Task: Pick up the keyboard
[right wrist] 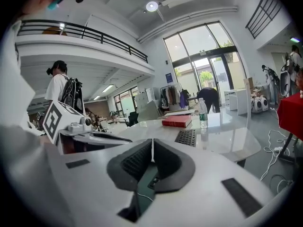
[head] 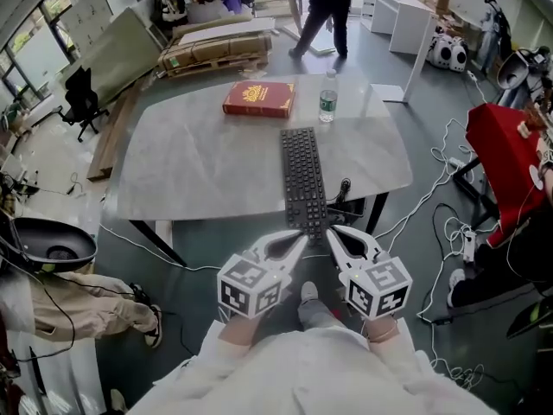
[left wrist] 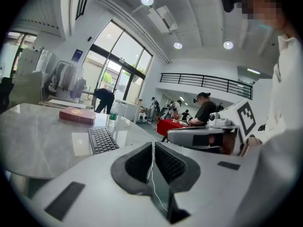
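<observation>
From the head view, the black keyboard (head: 304,180) lay lengthwise on the grey table (head: 199,171), its near end at the table's near edge, with a red book (head: 258,98) and a water bottle (head: 327,96) beyond its far end. The left gripper (head: 300,239) and right gripper (head: 332,231) hung side by side just off that near end, tips pointing toward it. In the left gripper view, the jaws were pressed together with nothing between them; the keyboard sat ahead and to the left on the tabletop, clear of the jaws. In the right gripper view, the jaws were likewise clenched and empty, the keyboard ahead and slightly right, the book and bottle behind it
</observation>
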The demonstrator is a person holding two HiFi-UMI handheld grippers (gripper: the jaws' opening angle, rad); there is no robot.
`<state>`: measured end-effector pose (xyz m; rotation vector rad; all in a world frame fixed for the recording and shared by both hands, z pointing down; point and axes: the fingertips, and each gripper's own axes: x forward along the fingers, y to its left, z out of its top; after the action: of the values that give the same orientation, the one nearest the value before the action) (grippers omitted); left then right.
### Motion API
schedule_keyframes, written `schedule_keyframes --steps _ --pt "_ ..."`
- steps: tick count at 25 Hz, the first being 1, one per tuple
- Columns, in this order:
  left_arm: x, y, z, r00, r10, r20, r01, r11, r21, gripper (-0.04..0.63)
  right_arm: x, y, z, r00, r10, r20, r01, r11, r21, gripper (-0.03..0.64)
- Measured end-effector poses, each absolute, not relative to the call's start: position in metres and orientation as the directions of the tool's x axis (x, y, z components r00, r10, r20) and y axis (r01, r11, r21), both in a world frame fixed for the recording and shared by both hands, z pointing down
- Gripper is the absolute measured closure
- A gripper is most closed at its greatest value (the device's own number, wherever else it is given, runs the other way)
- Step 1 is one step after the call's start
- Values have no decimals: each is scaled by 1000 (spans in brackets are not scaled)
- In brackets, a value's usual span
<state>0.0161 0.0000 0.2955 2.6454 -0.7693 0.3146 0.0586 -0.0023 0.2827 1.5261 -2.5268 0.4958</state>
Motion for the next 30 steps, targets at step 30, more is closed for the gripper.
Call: schedule_keyframes --steps 30 --pt "56 -125 315 793 -514 327 -606 -720 339 566 96 -128 303 -562 -757 333 -827 513 -230 584"
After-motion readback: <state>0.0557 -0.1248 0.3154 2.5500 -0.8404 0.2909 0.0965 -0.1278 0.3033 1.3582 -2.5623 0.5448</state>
